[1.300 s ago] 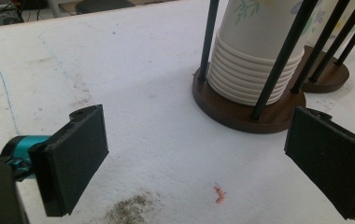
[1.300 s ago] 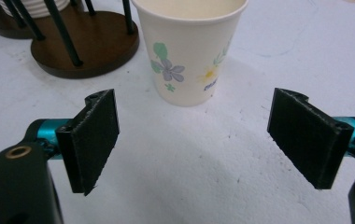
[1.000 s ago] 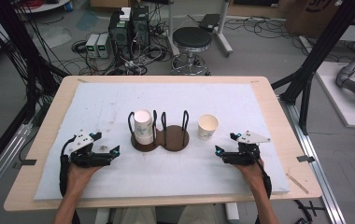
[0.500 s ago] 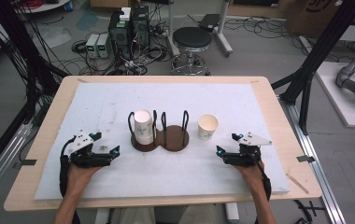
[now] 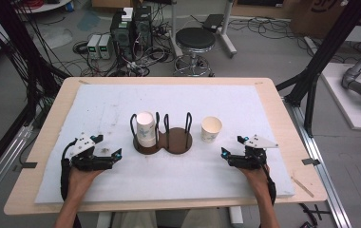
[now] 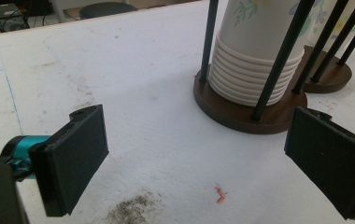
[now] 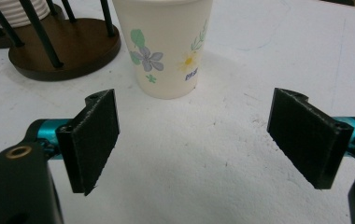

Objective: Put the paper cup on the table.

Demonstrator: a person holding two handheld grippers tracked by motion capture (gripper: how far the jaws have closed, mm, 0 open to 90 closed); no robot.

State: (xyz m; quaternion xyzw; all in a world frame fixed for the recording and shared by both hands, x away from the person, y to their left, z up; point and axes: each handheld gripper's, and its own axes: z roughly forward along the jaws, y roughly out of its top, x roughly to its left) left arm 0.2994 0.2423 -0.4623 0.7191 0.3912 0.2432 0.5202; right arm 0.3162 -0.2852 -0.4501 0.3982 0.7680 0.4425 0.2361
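Jaws of both grippers stand wide apart with nothing between them. The left gripper (image 5: 114, 156) rests on the white mat (image 5: 102, 109) near the left edge; the right gripper (image 5: 226, 153) rests near the right.

Writing: the single cup (image 7: 166, 44) bears a flower print and a small blue mark, too small to read.

Count: one loose cup (image 5: 211, 129), upright on the mat, just right of the holder (image 5: 165, 141). One brown two-bay holder with black wire posts, centre of mat. One stack of nested cups (image 6: 255, 51) in its left bay; the right bay (image 5: 178, 140) holds none.

Surroundings: a stool (image 5: 195, 40) and cabled boxes (image 5: 130, 26) on the floor beyond the table. An orange scrap (image 6: 220, 195) and a grey smudge (image 6: 131, 210) lie on the mat before the left gripper.
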